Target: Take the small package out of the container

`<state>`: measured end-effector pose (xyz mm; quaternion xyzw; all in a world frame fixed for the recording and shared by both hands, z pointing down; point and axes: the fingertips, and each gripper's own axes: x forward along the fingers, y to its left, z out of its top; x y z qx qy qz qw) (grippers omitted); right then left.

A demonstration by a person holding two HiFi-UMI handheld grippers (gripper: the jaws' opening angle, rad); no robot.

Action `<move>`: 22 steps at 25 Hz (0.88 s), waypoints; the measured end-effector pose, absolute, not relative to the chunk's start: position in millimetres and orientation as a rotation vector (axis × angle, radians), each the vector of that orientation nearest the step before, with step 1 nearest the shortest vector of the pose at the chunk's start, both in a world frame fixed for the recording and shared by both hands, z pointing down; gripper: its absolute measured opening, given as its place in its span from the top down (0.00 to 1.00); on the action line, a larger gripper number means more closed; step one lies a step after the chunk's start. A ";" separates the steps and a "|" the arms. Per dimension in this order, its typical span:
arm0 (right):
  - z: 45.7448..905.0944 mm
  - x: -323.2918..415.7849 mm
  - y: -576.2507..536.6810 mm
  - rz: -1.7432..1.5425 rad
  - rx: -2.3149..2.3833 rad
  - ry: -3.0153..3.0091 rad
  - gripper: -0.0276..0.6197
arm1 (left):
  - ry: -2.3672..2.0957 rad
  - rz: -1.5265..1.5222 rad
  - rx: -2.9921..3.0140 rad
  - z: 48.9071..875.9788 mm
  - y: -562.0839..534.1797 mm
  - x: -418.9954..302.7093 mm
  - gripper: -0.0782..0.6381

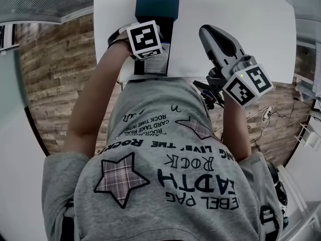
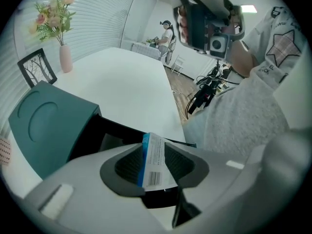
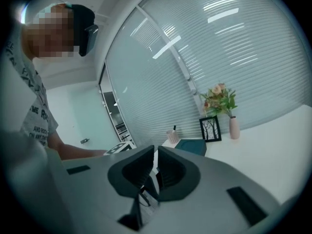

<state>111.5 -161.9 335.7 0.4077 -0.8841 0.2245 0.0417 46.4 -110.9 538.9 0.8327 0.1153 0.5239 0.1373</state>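
Note:
The small white and blue package point(image 2: 157, 164), with a barcode on it, stands on edge between the pads of my left gripper point(image 2: 155, 150), which is shut on it just above the container's dark opening. The teal container point(image 2: 46, 126) sits on the white table point(image 2: 126, 87) with its lid raised. From the head view the left gripper's marker cube point(image 1: 145, 39) hangs over the container point(image 1: 158, 1) near the table's front edge, with the package point(image 1: 156, 64) just below it. My right gripper point(image 3: 155, 156) is shut and empty, held to the right over the table point(image 1: 251, 29).
A pink vase with flowers point(image 2: 62, 57) and a black picture frame point(image 2: 35, 68) stand at the table's far end, beyond the container. A person point(image 2: 167, 35) stands far off near another table. Cables and gear point(image 2: 207, 89) lie on the wooden floor beside the table's edge.

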 end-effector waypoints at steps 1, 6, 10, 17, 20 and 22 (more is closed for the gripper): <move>339.2 107.3 -159.4 0.696 1.208 -2.700 0.93 | 0.328 1.510 2.417 536.0 -110.1 46.1 0.69; 364.4 94.2 -152.6 0.774 1.066 -2.677 0.93 | 0.309 1.475 2.449 525.9 -107.4 45.3 0.70; 379.6 84.1 -146.5 0.860 0.965 -2.663 0.93 | 0.292 1.467 2.480 513.8 -101.5 39.6 0.70; 418.0 68.3 -130.9 0.885 0.735 -2.575 0.93 | 0.260 1.446 2.510 501.3 -92.7 37.7 0.70; 440.1 56.2 -119.4 0.886 0.611 -2.489 0.72 | 0.251 1.427 2.527 495.5 -86.8 33.2 0.71; 450.7 49.3 -110.7 0.867 0.531 -2.450 0.69 | 0.245 1.416 2.535 492.4 -82.8 32.4 0.71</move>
